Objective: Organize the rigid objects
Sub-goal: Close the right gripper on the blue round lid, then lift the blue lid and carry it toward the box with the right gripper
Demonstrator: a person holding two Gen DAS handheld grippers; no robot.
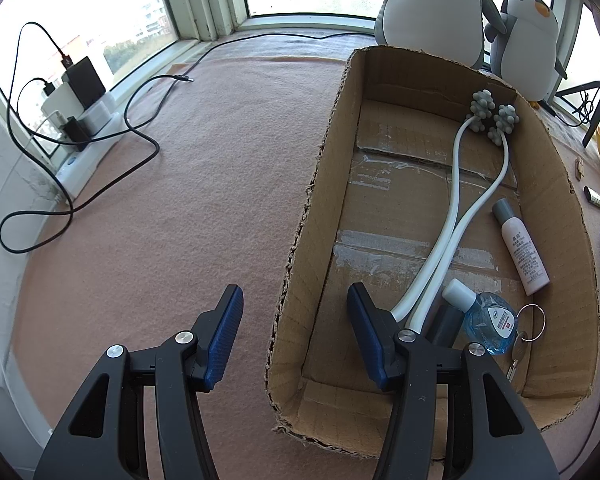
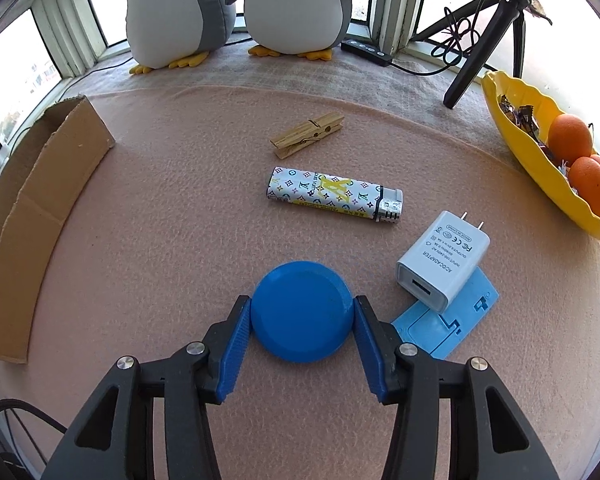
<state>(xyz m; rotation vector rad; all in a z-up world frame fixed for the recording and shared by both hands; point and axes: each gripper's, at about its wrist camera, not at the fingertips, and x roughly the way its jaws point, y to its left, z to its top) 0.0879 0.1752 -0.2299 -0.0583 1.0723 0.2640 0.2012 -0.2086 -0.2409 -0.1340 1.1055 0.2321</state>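
In the right wrist view a blue round disc (image 2: 302, 316) lies on the pink cloth. My right gripper (image 2: 302, 312) is shut on it, one blue pad against each side of its rim. Beyond it lie a patterned lighter (image 2: 332, 196), a wooden clothespin (image 2: 308, 134), and a white charger plug (image 2: 444, 260) on a flat blue plastic piece (image 2: 448, 324). In the left wrist view my left gripper (image 1: 294, 312) is open and straddles the near left wall of the cardboard box (image 1: 560, 220) without touching it. The box holds a white massager (image 1: 456, 208), a white bottle (image 1: 520, 248), a small blue bottle (image 1: 488, 320) and keys (image 1: 520, 344).
Two plush penguins (image 2: 236, 4) stand by the window behind the cloth. A yellow dish with oranges (image 2: 540, 152) sits at the right, a black tripod (image 2: 484, 40) behind it. Black cables (image 1: 100, 184) and a power strip with chargers (image 1: 80, 120) lie left of the box.
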